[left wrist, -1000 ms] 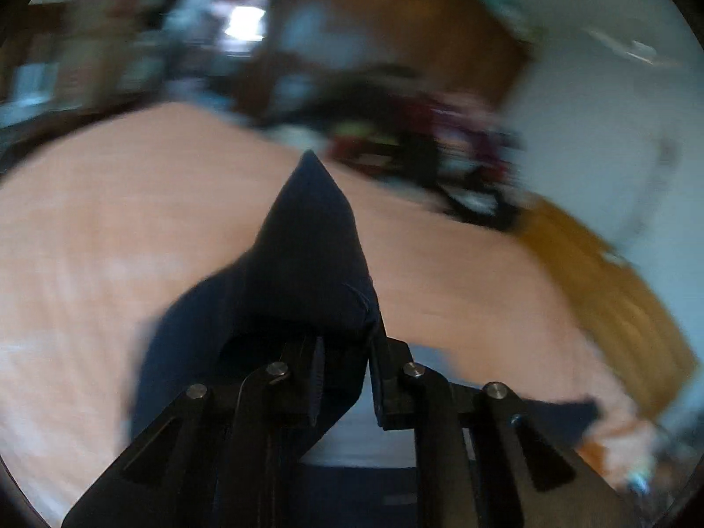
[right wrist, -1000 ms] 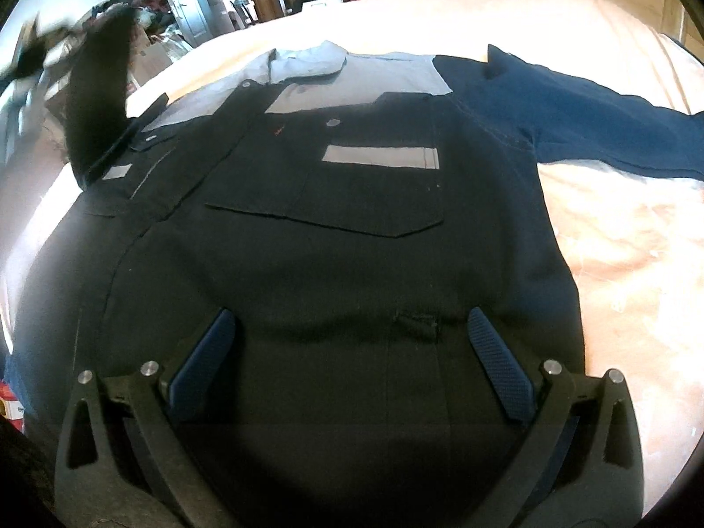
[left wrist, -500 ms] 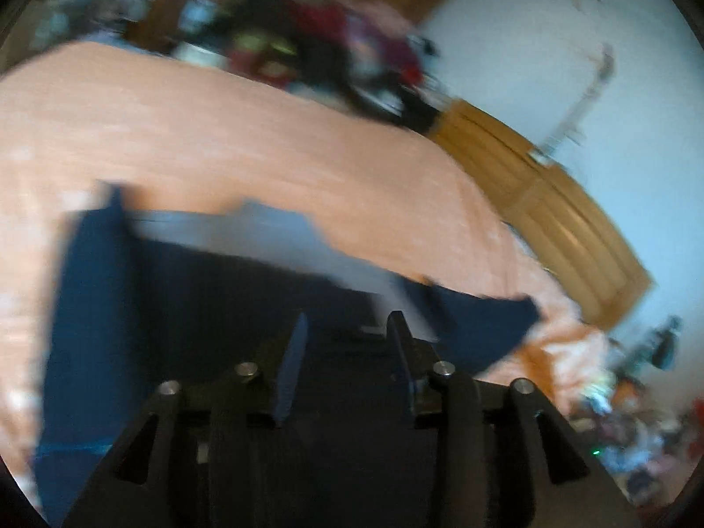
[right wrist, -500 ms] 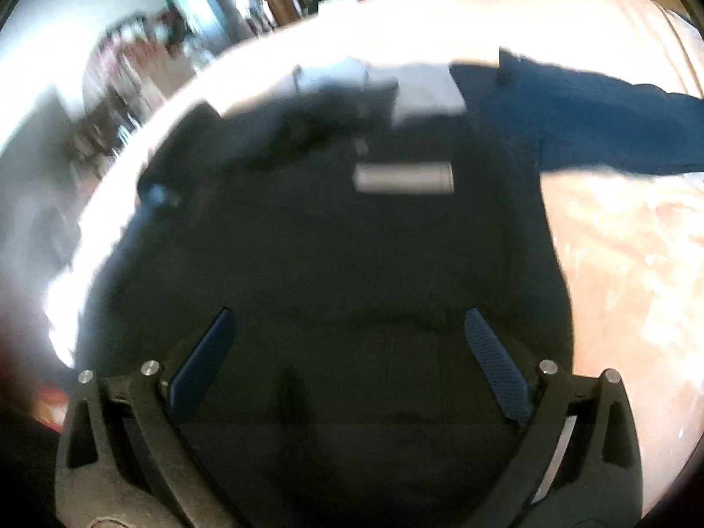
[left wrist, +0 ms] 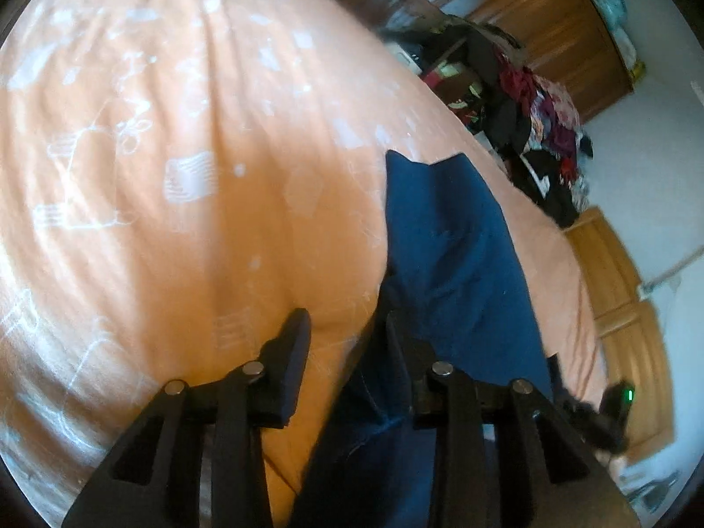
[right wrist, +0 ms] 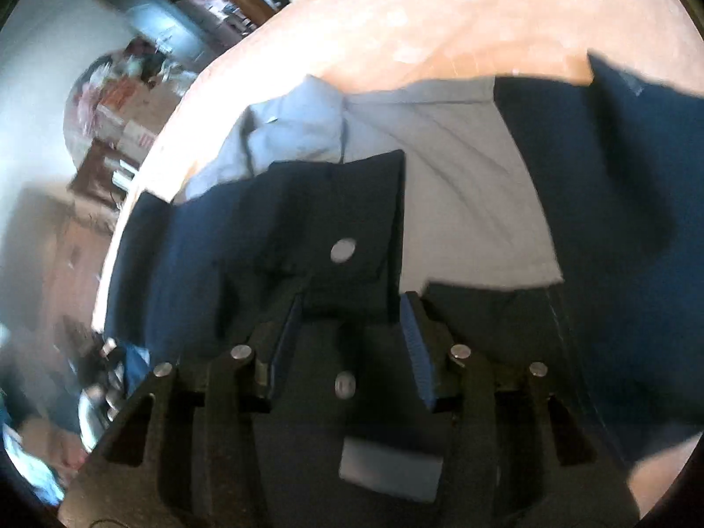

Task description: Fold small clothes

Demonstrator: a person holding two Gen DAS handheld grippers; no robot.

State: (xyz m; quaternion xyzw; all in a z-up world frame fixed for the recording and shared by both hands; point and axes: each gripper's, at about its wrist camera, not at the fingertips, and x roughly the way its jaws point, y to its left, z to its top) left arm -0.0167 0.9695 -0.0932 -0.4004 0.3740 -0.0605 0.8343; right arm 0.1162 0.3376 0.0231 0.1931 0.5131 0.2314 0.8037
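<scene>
The left gripper [left wrist: 345,328] had its two black fingers [left wrist: 290,343] apart with nothing between them but orange bedspread; the right finger touched or overlapped the edge of the navy sleeve [left wrist: 449,255], a smooth woven strip running away from it toward the far edge of the bed [left wrist: 176,154]. The sleeve's far end showed a notched cuff. The bedspread was soft, wrinkled orange cloth printed with pale white sketch-like shapes.

The right gripper [right wrist: 352,308] held its blue ribbed fingers [right wrist: 416,352] part-way apart above the shirt [right wrist: 308,220], with dark cloth and a round metal snap between and just beyond them; whether they touched the fabric could not be told. A grey rectangular patch lay below the fingers, too blurred to read. Farther out lay the shirt's pale blue-grey yoke and rumpled collar [right wrist: 290,132], then the other navy sleeve toward the right, all spread flat on the bed.
</scene>
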